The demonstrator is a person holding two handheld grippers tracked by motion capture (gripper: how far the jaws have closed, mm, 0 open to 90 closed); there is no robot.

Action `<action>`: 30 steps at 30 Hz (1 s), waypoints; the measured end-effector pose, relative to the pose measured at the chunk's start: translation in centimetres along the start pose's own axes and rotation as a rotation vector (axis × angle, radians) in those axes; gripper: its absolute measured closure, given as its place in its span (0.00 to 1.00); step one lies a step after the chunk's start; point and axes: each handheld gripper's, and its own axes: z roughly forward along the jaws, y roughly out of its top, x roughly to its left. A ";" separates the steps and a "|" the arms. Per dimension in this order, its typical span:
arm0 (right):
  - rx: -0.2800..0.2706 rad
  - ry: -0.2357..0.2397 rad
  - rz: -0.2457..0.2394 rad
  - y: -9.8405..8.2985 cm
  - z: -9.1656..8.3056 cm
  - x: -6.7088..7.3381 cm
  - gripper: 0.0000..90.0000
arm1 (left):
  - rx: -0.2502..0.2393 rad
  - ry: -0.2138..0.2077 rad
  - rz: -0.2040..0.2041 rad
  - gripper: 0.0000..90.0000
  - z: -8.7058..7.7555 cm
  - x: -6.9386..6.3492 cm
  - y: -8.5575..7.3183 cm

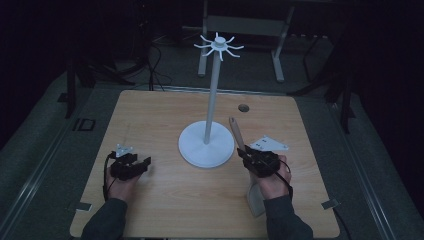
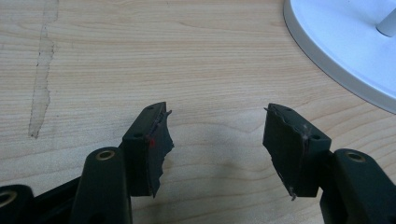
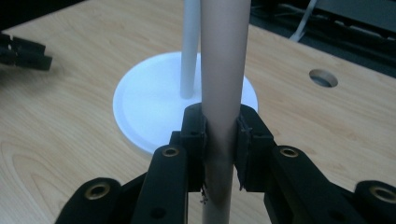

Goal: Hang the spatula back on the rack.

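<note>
Stand (image 1: 206, 145) mid-table (image 1: 150, 200); spatula (image 1: 237, 132) just right; left tongs (image 1: 140, 161) well left.

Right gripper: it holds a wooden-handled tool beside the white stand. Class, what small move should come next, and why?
Probably lift the tool higher toward the stand's hooks: the right gripper is clamped on its handle, low beside the base, while the hooks sit far above.

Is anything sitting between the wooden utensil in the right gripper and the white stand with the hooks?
Nothing visible does. The right gripper is clamped on the wooden utensil's handle, and the bare table runs straight to the white stand just beyond it. The left gripper sits off to the far side.
</note>
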 end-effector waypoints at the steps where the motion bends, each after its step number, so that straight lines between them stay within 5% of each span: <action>1: -0.008 0.001 0.005 0.1 -0.1 0.0 0.84 | 0.000 0.000 0.000 0.45 0.0 0.0 0.0; 19: -0.130 0.007 0.030 1.3 -1.0 -0.2 0.84 | -0.005 0.000 -0.005 0.45 -0.1 0.0 0.0; 30: -0.159 0.012 0.016 2.2 -1.3 -0.1 0.84 | -0.005 -0.001 -0.004 0.45 -0.1 0.1 0.0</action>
